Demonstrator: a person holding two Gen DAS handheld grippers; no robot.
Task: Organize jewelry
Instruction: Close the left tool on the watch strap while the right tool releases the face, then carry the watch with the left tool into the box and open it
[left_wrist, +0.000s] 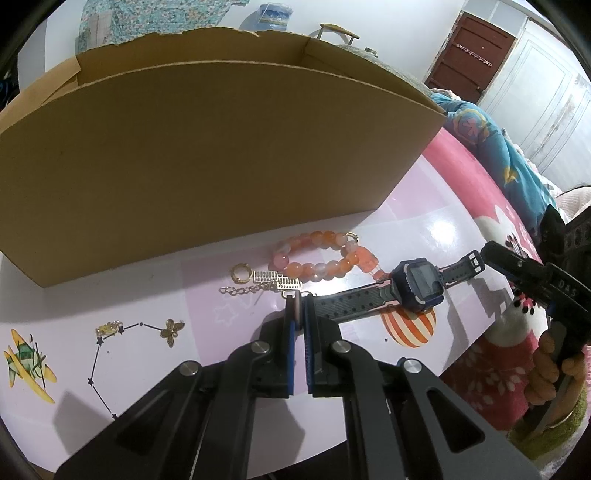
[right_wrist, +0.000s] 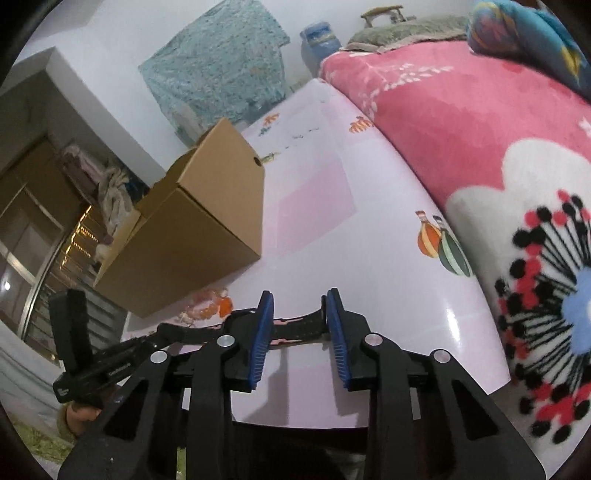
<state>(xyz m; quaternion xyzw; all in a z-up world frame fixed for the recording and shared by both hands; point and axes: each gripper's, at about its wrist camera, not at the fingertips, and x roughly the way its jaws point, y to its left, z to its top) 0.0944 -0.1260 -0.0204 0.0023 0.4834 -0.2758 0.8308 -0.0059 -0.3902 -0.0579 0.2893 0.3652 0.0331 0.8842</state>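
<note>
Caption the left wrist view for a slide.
Shut left gripper beside watch, bead bracelet and cardboard box behind, right gripper approaching strap.

Glossy pink table (left_wrist: 424, 229) (cartoon prints), bearing cardboard box (left_wrist: 207, 162) upper left, bead bracelet (left_wrist: 317, 258), watch (left_wrist: 417, 288), gold chain (left_wrist: 258, 286) centre.

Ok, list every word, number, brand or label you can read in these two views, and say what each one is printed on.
"DAS": white letters on the black body of the right gripper, read in the left wrist view; the lettering may run on out of sight.
Small white print on the left gripper body, in the right wrist view: too small and blurred to read.
Screen of the watch: dark, no digits legible.
Cardboard box: no print visible.
</note>
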